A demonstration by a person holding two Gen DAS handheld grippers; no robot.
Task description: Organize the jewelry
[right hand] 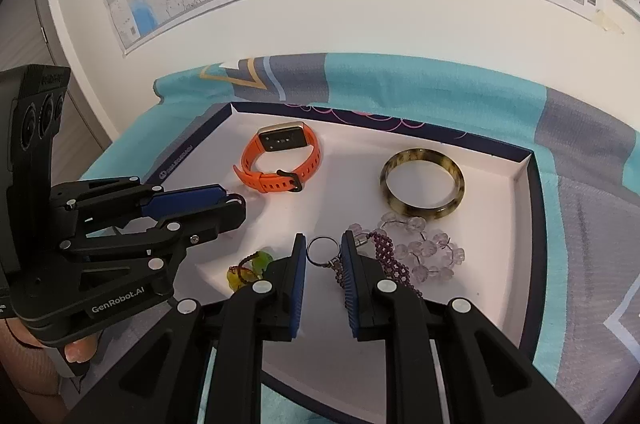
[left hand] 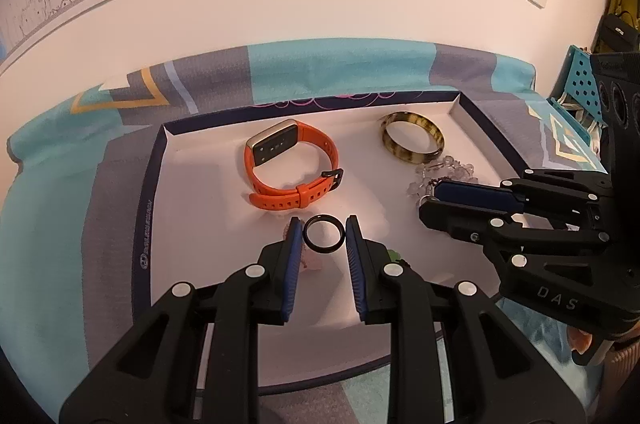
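black ring [left hand: 323, 235] between left claw [left hand: 322, 238] pads

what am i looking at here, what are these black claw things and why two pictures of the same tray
The black claws are hand-held grippers, one in each of a person's hands. Each carries a camera looking along its jaws, hence two pictures.

The left camera shows the left gripper with its jaws around a black ring; the right gripper has its jaws around a metal key ring tied to a purple beaded piece.

All lies in a shallow white tray on a patterned cloth: an orange watch, a mottled bangle, clear beads, a small yellow-green charm.
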